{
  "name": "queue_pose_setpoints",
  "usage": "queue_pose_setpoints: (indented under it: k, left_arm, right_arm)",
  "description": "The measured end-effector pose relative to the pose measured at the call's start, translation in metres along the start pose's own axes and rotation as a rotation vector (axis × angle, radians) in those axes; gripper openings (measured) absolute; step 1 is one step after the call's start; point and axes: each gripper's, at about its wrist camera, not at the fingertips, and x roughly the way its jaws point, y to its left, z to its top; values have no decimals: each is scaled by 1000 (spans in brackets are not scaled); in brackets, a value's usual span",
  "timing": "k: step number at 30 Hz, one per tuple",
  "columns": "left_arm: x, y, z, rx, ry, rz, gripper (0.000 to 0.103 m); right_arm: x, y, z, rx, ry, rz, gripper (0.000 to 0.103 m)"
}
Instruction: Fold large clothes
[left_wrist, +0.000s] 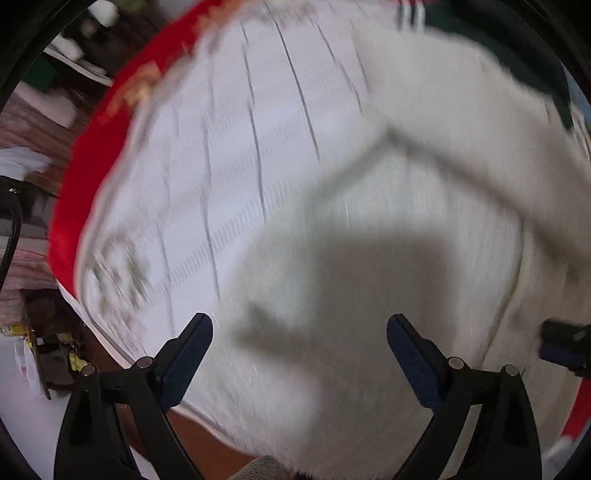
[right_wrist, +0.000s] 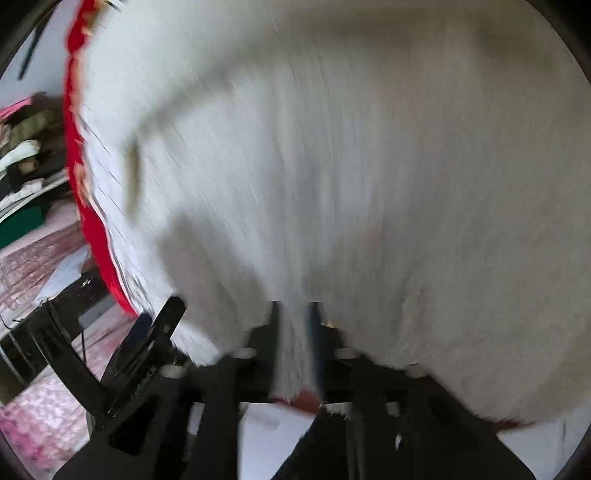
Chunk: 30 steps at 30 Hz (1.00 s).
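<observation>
Motion blur smears the white garment (right_wrist: 332, 166) and the right tool (right_wrist: 295, 314).

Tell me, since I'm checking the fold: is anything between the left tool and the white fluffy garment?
Nothing visible. The left tool hangs open directly above the white fluffy garment, with only its own shadow on the fabric between the fingers. The picture is blurred, so small things could be missed.

Both wrist cameras look steeply down from close above the white fuzzy garment (left_wrist: 369, 229), which fills both frames. They share it and the red cloth (left_wrist: 107, 110), at ten o'clock in the left view, nine o'clock in the right. The left gripper (right_wrist: 147, 332) shows at seven o'clock in the right view.
</observation>
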Motion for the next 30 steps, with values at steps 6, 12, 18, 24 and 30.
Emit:
queue_pose_setpoints:
  k: [6, 12, 18, 24, 30]
  left_arm:
    - [-22, -47, 119, 3, -232, 11, 99]
    - [27, -91, 196, 106, -299, 183, 99]
    - [51, -103, 210, 157, -273, 248, 99]
    - [54, -107, 211, 142, -262, 256, 99]
    - [51, -105, 213, 140, -264, 246, 99]
  right_arm:
    - [-70, 38, 108, -78, -166, 75, 77]
    - [-77, 49, 240, -121, -215, 166, 47]
    - [-25, 39, 295, -198, -61, 20, 44]
    - [-16, 44, 294, -275, -57, -27, 45]
    - [2, 95, 285, -387, -115, -135, 5]
